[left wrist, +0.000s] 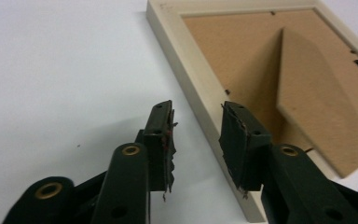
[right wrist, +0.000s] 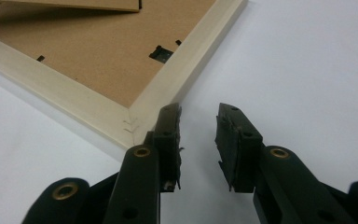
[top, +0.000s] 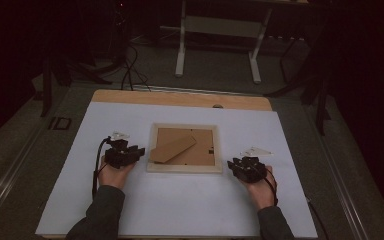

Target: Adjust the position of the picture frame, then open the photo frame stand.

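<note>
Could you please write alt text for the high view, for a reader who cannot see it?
A pale wooden picture frame lies face down on a white table, its brown backing and stand showing. A person's hands hold a black claw at each near corner, left claw and right claw, both open and empty.

White sheet [top: 180,205] spread over wooden worktop [top: 180,97], bare wood left along the far edge. Beyond, on grey floor [top: 215,80], white desk legs [top: 181,55] and black cables [top: 130,70]. Dark surroundings.
</note>
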`<control>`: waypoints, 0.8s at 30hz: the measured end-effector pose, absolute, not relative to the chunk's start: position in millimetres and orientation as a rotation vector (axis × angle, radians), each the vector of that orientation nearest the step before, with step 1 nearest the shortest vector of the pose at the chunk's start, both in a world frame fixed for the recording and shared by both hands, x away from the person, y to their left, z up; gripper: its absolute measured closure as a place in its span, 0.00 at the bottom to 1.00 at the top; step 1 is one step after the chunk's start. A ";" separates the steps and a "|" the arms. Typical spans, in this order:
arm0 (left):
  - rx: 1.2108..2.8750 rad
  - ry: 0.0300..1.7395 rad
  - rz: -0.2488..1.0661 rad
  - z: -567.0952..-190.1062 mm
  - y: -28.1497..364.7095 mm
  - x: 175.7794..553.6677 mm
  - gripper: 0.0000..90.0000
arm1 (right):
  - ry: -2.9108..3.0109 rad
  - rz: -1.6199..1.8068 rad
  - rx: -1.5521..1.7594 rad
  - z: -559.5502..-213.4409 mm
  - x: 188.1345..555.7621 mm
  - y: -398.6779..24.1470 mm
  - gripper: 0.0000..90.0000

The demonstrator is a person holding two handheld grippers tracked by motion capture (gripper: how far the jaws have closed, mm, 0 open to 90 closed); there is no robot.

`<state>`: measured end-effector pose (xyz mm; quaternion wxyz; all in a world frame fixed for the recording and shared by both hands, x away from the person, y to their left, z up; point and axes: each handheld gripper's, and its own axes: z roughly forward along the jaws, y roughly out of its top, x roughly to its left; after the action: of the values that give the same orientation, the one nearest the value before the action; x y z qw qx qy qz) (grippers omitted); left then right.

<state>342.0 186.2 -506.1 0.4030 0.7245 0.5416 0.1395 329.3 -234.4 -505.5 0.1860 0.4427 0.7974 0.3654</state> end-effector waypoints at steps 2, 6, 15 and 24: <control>1.837 1.351 0.350 -500.7 186.2 342.4 0.70 | 2.242 1.031 1.252 -504.9 328.6 -236.9 0.77; 1.831 1.326 0.352 -492.2 186.3 342.9 0.68 | 2.241 1.036 1.262 -505.2 326.8 -239.1 0.77; 1.835 1.272 0.319 -471.9 177.1 350.3 0.57 | 2.251 1.060 1.275 -504.8 328.3 -239.2 0.73; 1.877 1.189 0.272 -463.6 162.0 359.7 0.63 | 2.277 1.042 1.266 -510.7 327.2 -233.4 0.70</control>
<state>359.7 162.0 -463.6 0.4364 0.7545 0.4778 0.1093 327.2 -233.4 -510.7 0.1673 0.4448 0.8001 0.3661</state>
